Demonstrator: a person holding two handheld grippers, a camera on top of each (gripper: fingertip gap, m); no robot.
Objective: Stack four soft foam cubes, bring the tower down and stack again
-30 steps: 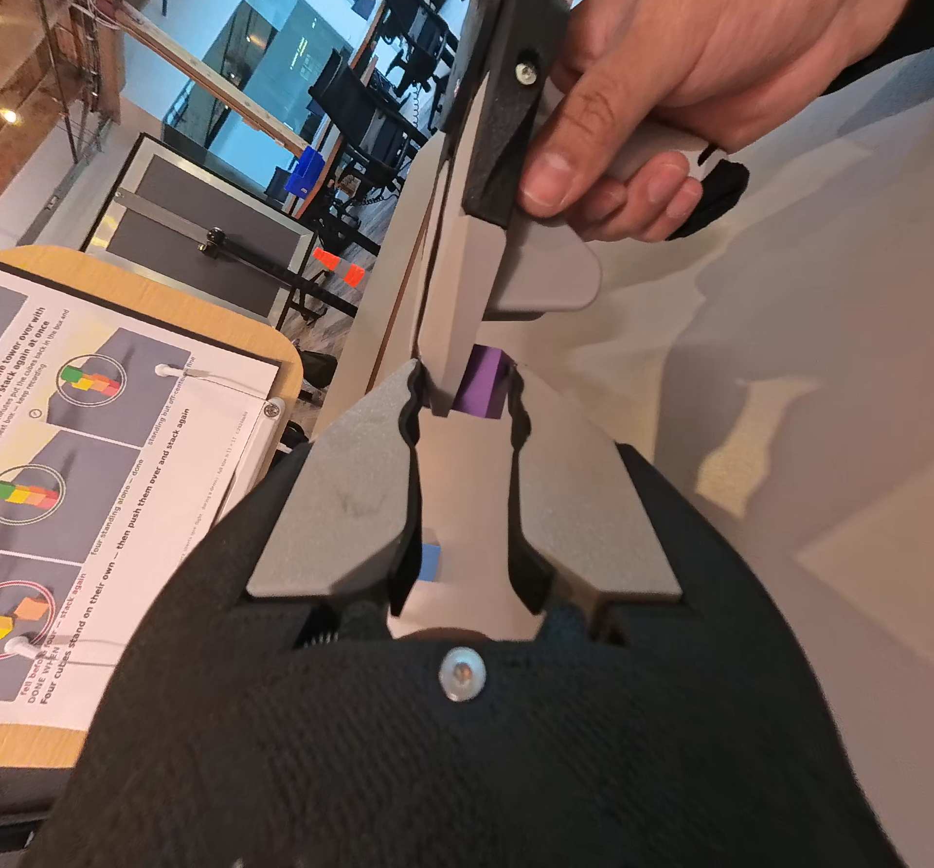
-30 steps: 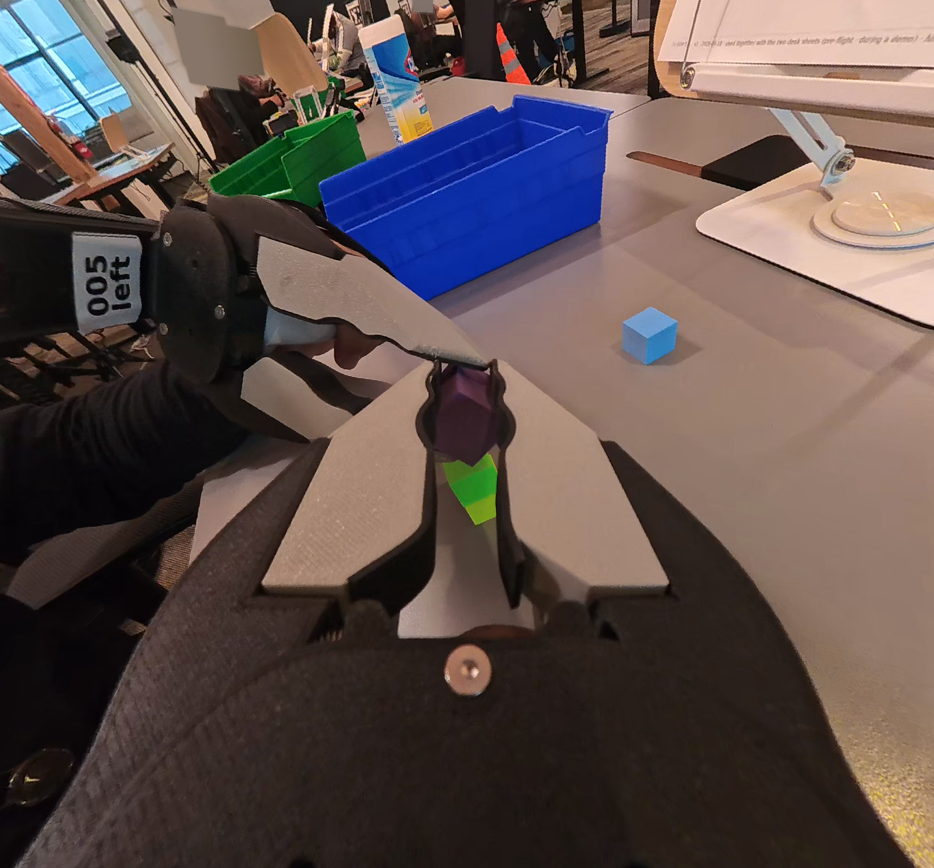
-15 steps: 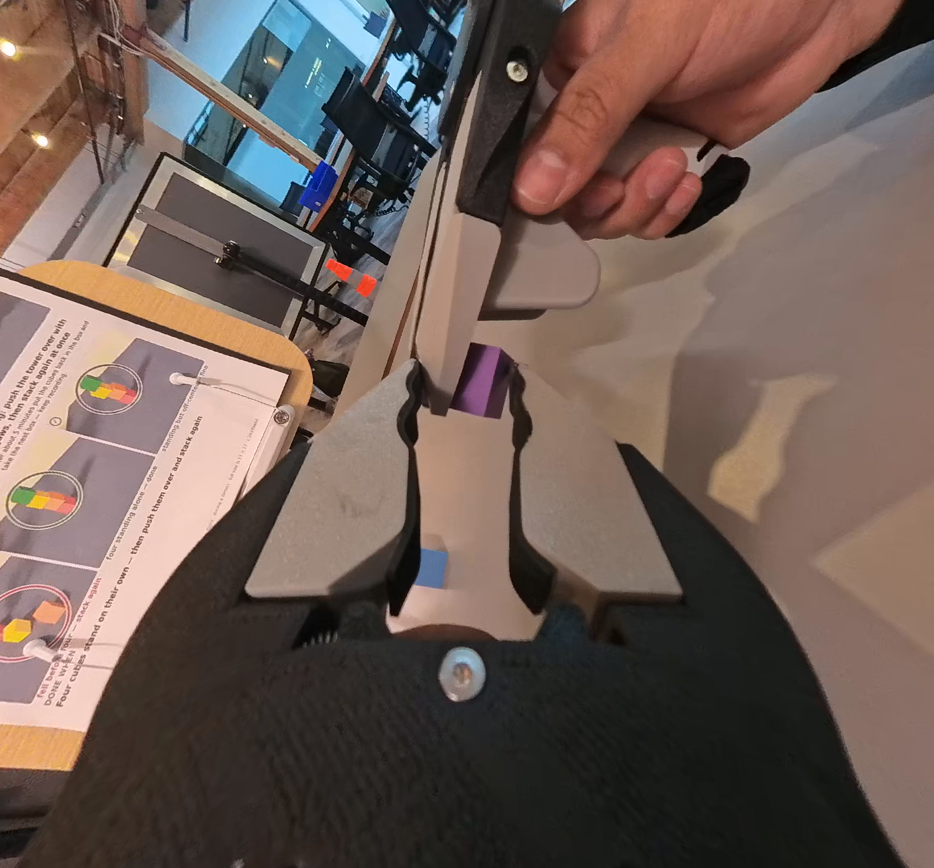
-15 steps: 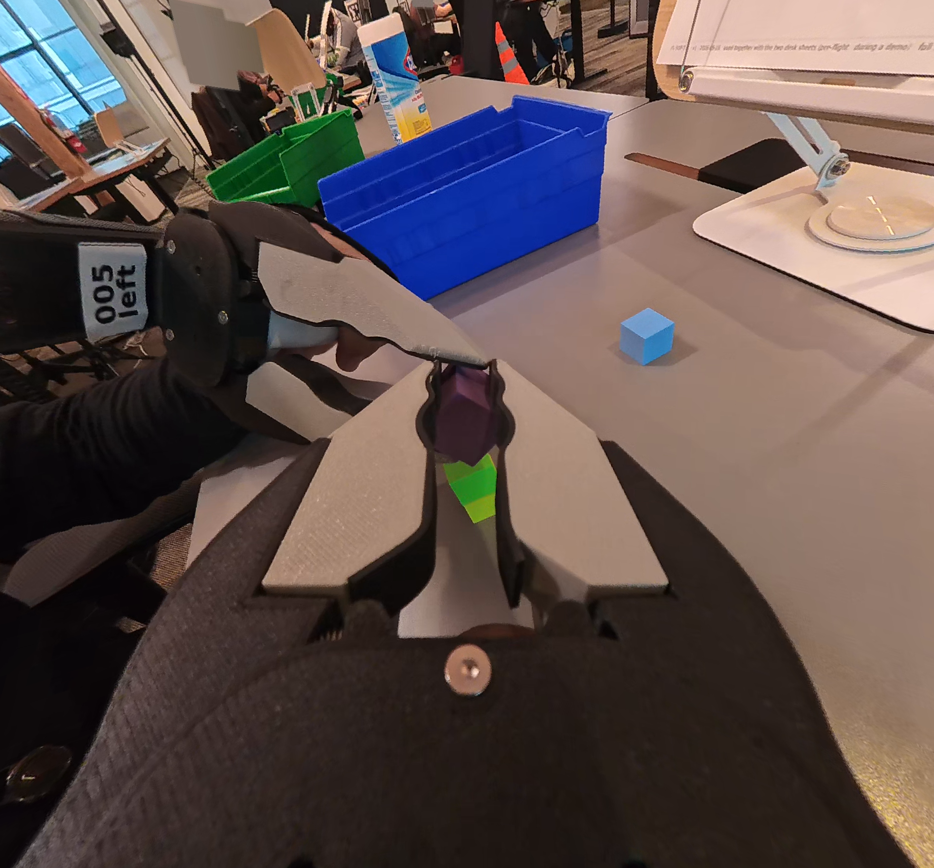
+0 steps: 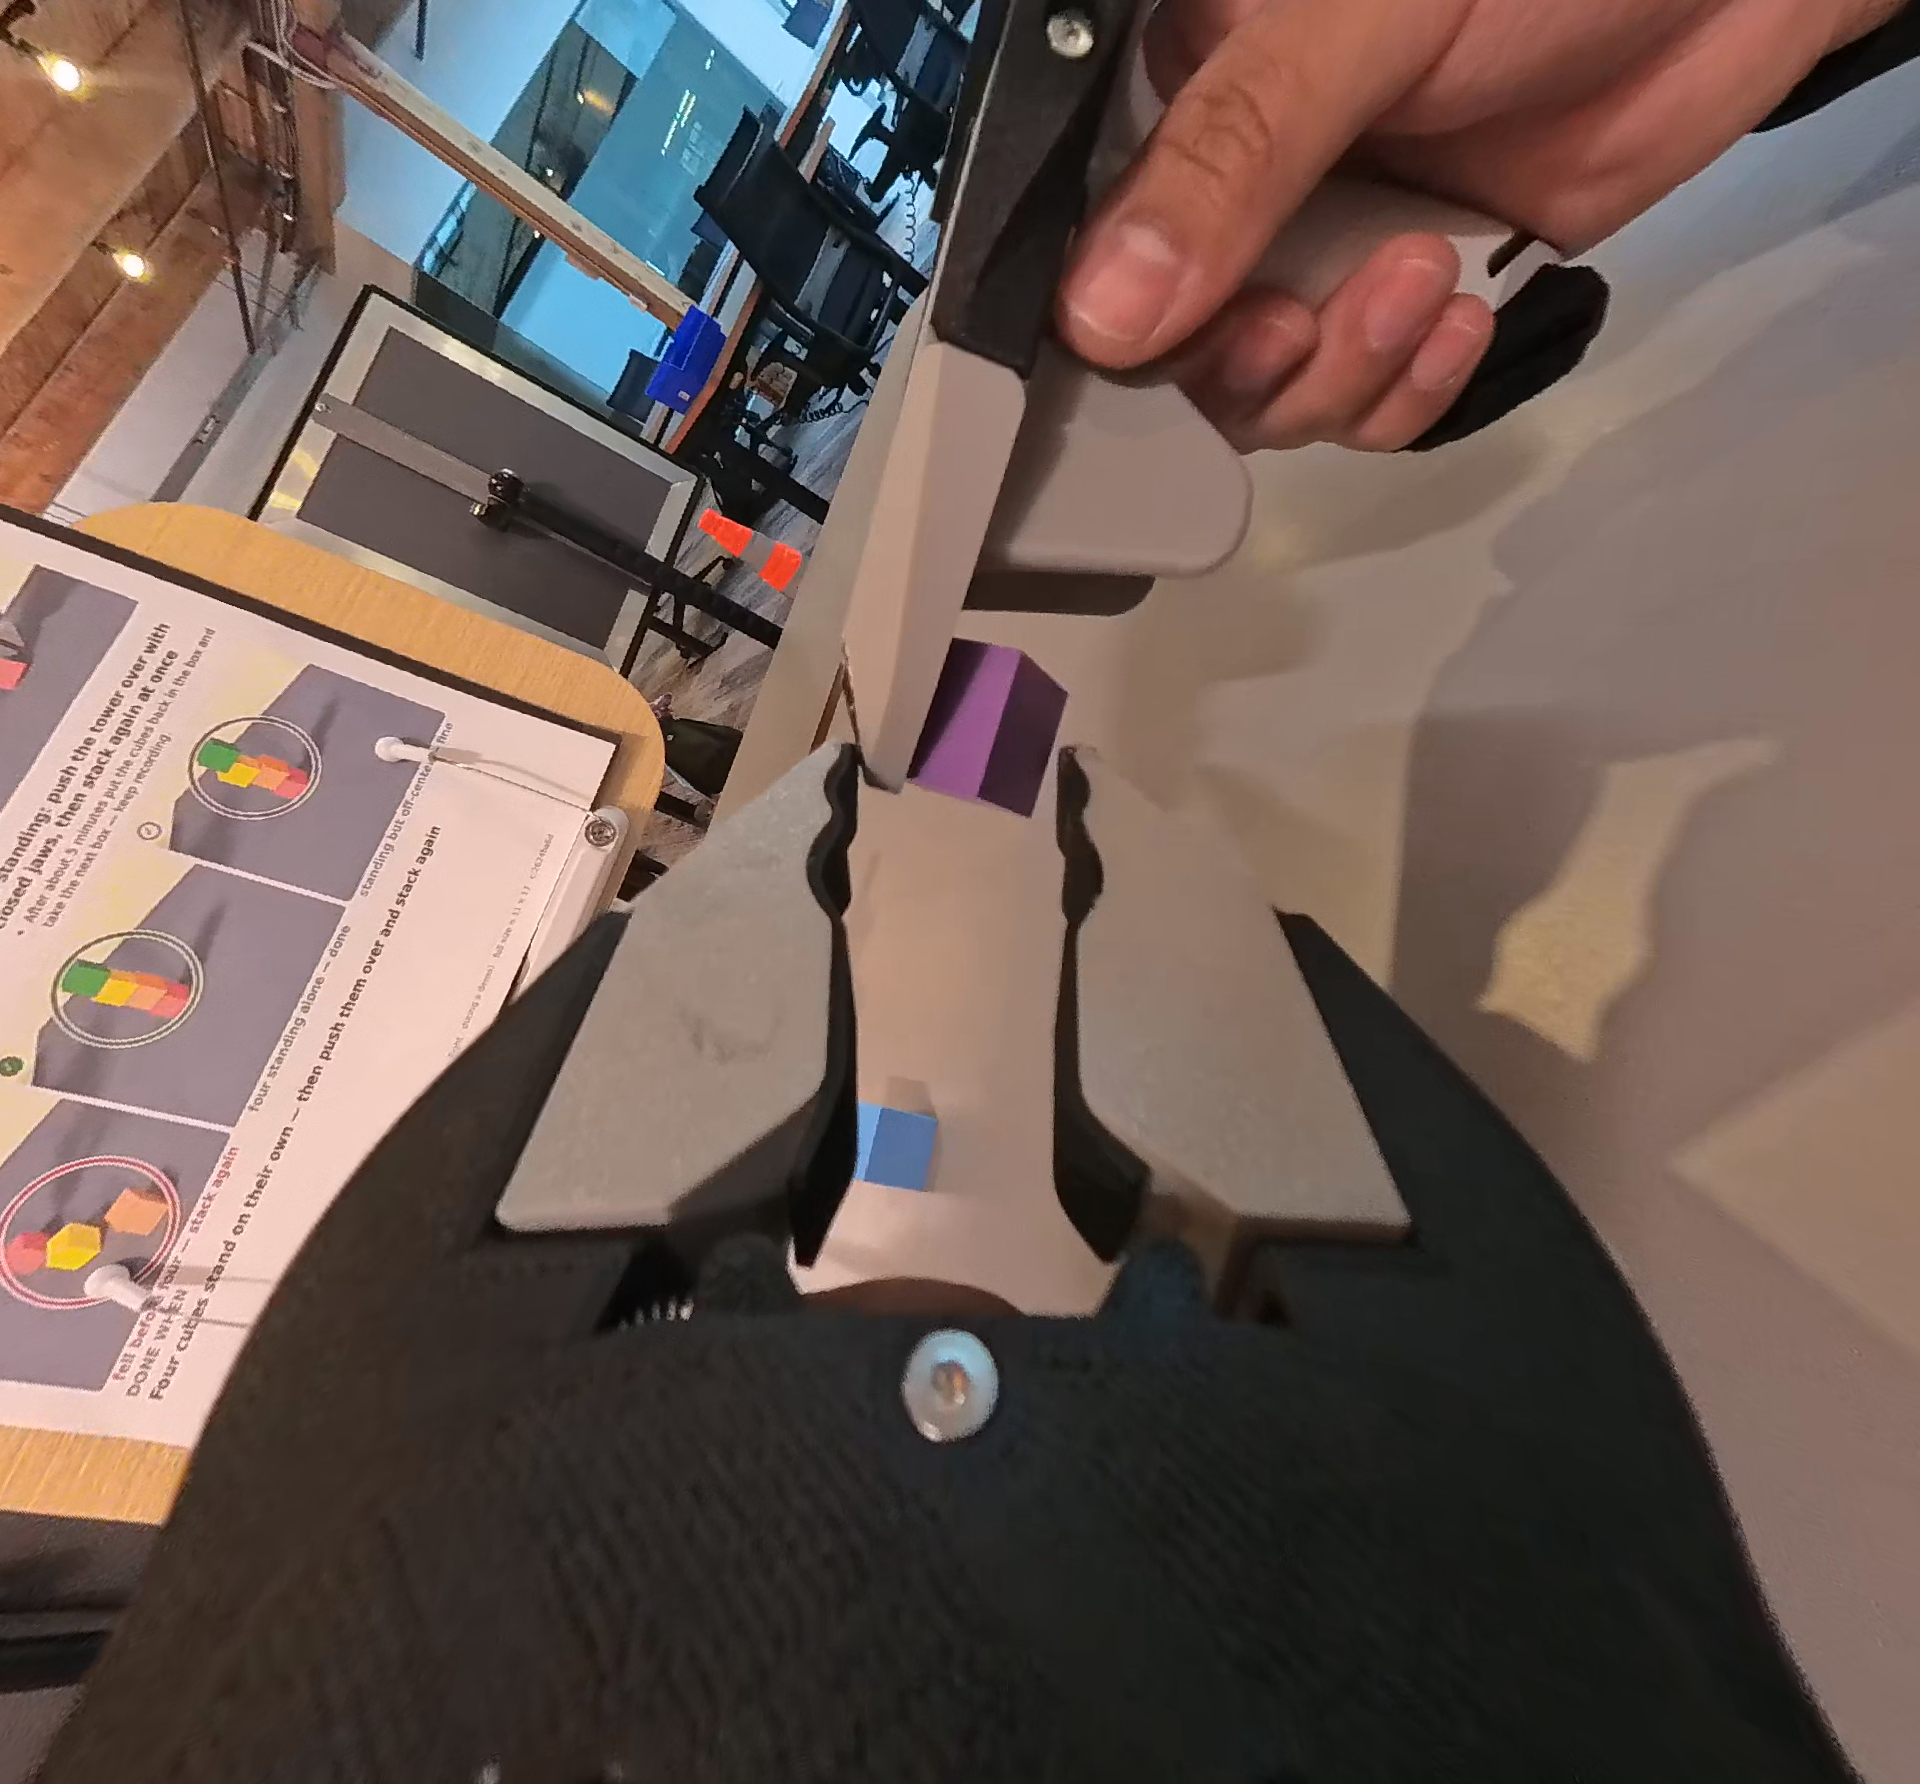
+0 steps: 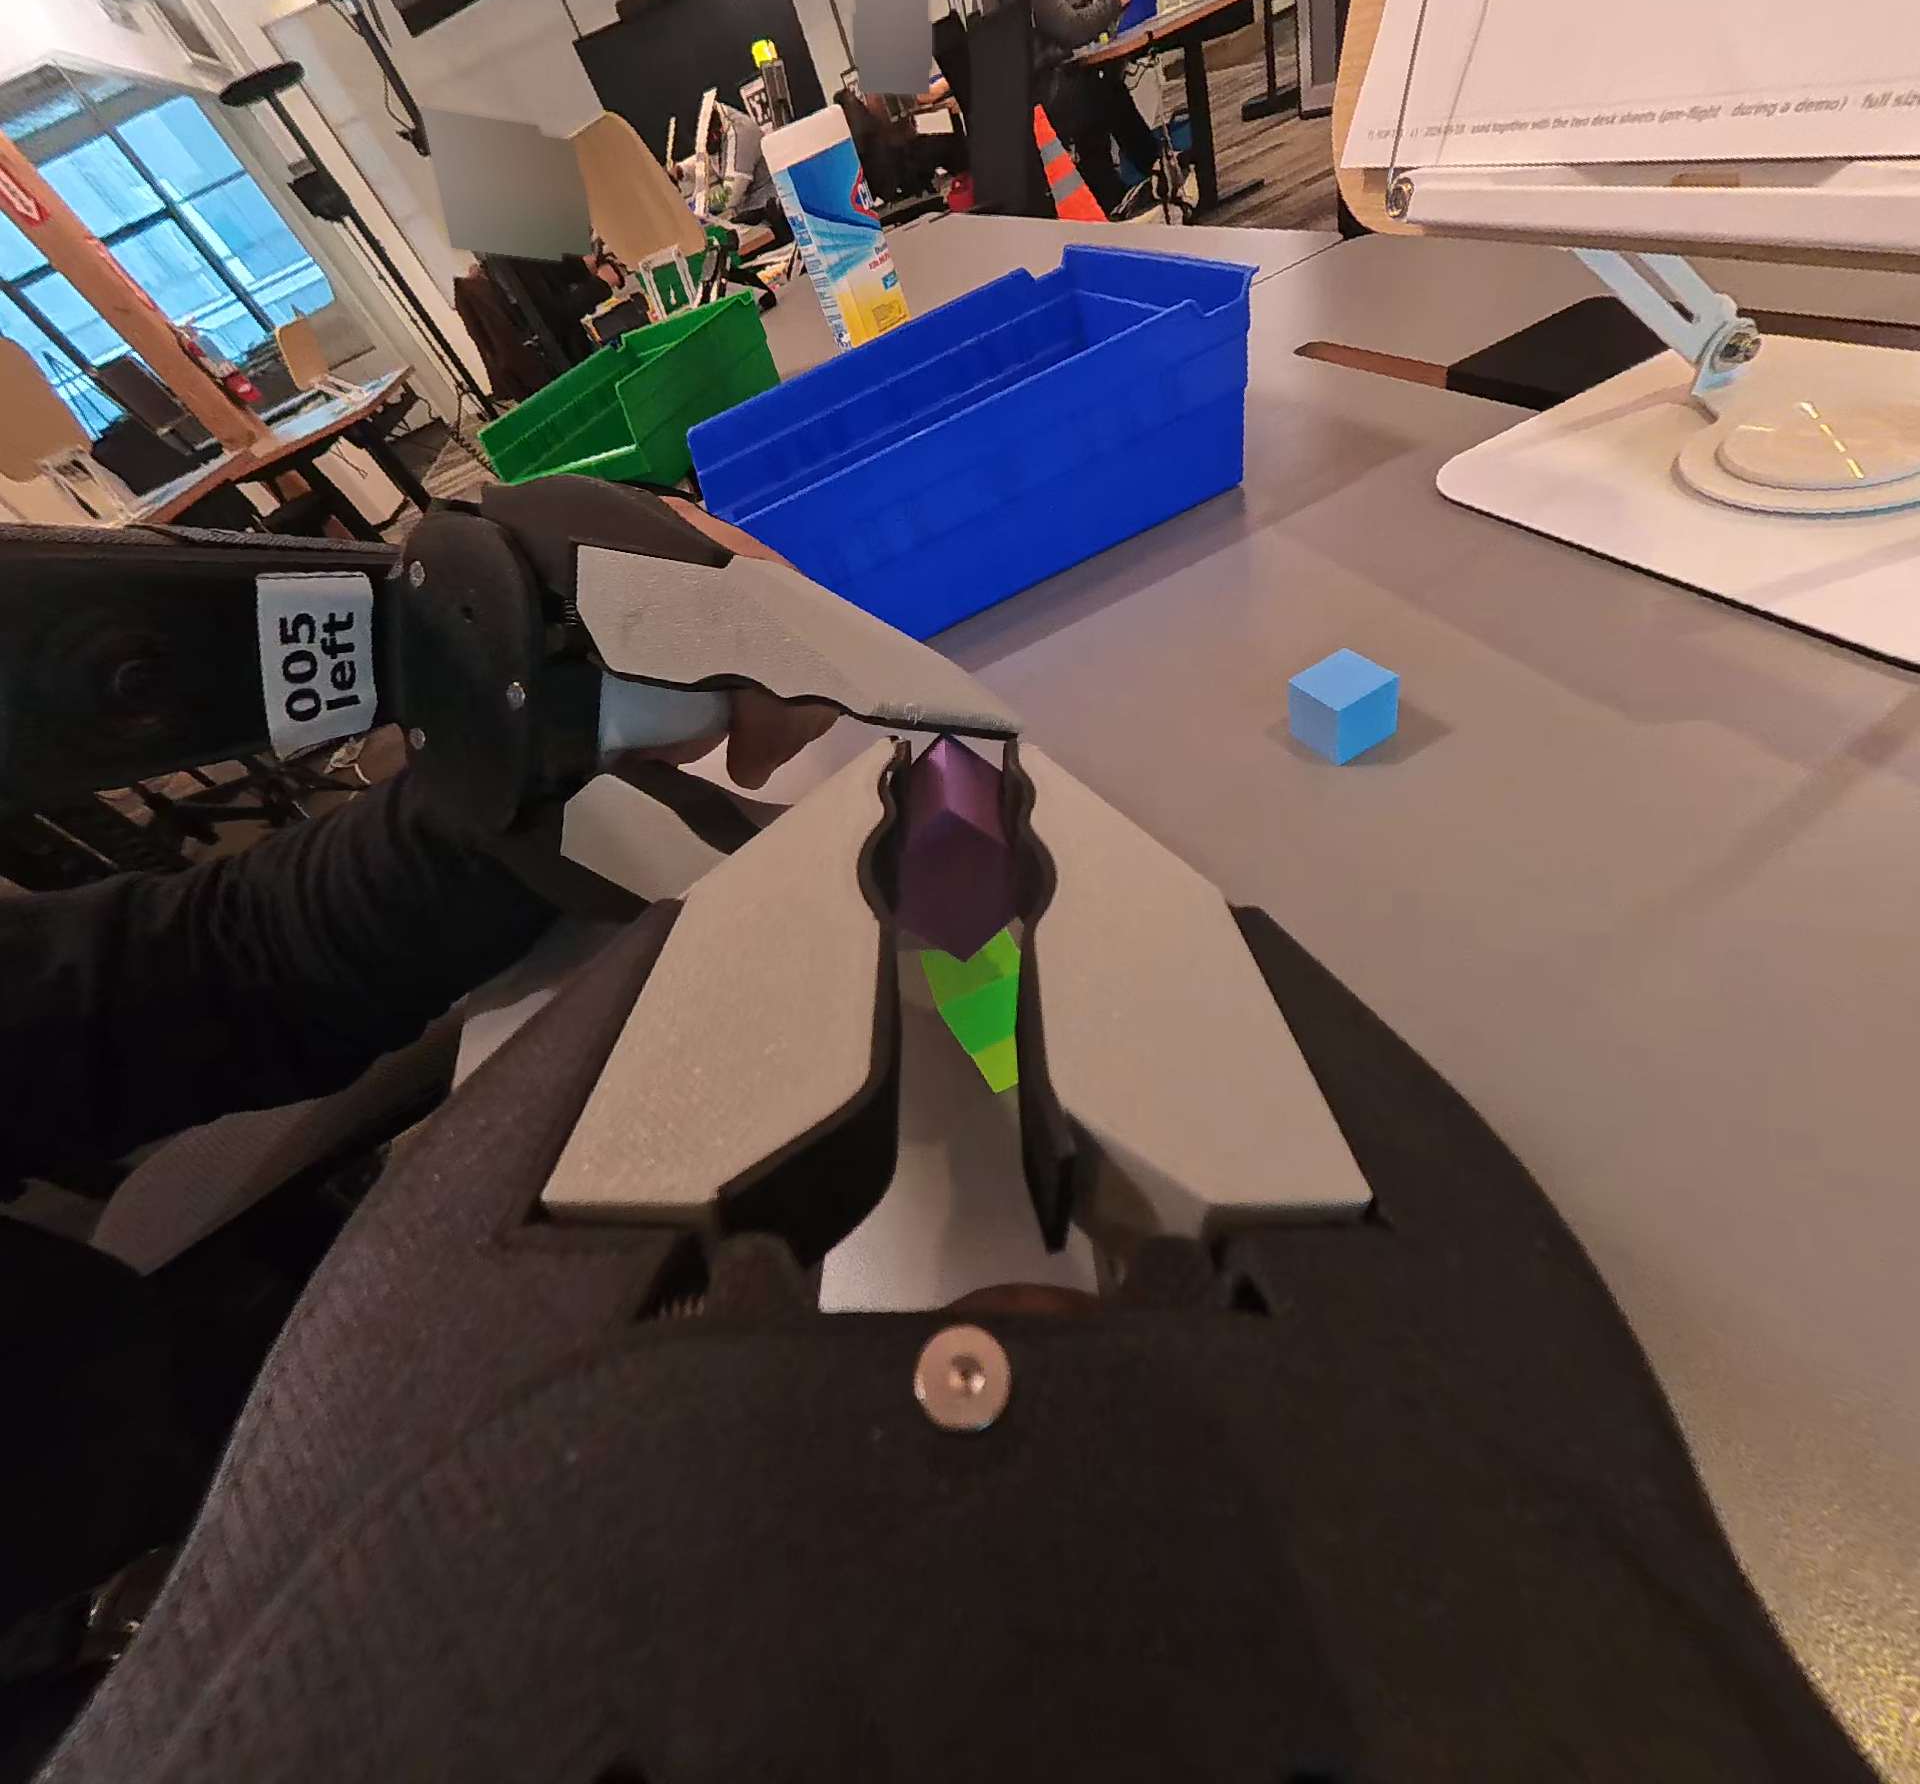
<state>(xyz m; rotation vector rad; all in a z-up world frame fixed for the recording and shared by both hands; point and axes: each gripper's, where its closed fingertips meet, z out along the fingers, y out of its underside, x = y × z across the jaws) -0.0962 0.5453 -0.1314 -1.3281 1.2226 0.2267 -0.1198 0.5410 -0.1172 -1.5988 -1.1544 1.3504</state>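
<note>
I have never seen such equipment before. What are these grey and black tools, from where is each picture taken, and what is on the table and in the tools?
There is no robot here. A person holds one hand-operated claw in each hand, and each claw carries a camera looking forward along its two grey fingers.

One picture comes from the left claw. It stands open, nothing pressed between its fingers. Ahead you see the person's hand squeezing the other claw.

The other picture comes from the right claw, shut on a purple cube. Just below it stands a green cube.

On the grey table a light blue cube lies alone. Behind stand a blue bin and a green bin.
</note>
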